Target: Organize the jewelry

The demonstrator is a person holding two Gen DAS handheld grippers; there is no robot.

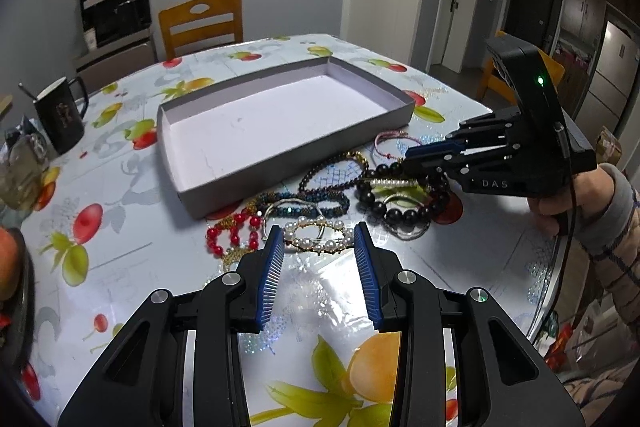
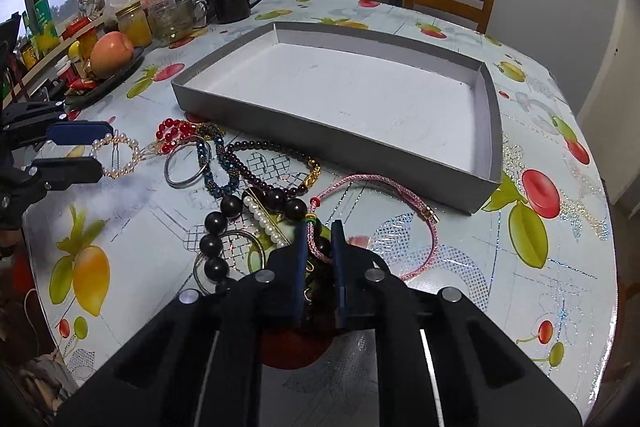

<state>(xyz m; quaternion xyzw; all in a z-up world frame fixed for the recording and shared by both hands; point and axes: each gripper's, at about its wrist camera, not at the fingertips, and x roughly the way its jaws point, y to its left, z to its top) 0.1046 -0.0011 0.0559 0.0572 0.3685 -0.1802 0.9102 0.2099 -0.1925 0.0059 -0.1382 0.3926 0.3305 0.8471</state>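
A shallow grey box [image 1: 192,203] [image 2: 320,135] with a white floor lies on the fruit-print table, nothing in it. Jewelry is heaped in front of it: a red bead bracelet [image 1: 232,227], a blue bead one [image 1: 304,207], a big black bead bracelet [image 2: 216,223] and a pearl strand [image 2: 264,219]. My left gripper [image 1: 318,229] [image 2: 105,149] has a pearl hoop [image 1: 316,241] [image 2: 120,155] spanning its blue pads. My right gripper [image 2: 319,231] [image 1: 408,159] is narrowed on a pink cord bracelet [image 2: 384,183] over the black beads.
A black mug [image 1: 60,115] and a plate with fruit [image 2: 112,55] stand at the table's far side, beside jars and bags. A wooden chair [image 1: 202,23] sits behind the table. A person's hand [image 1: 560,195] holds the right gripper near the table's rounded edge.
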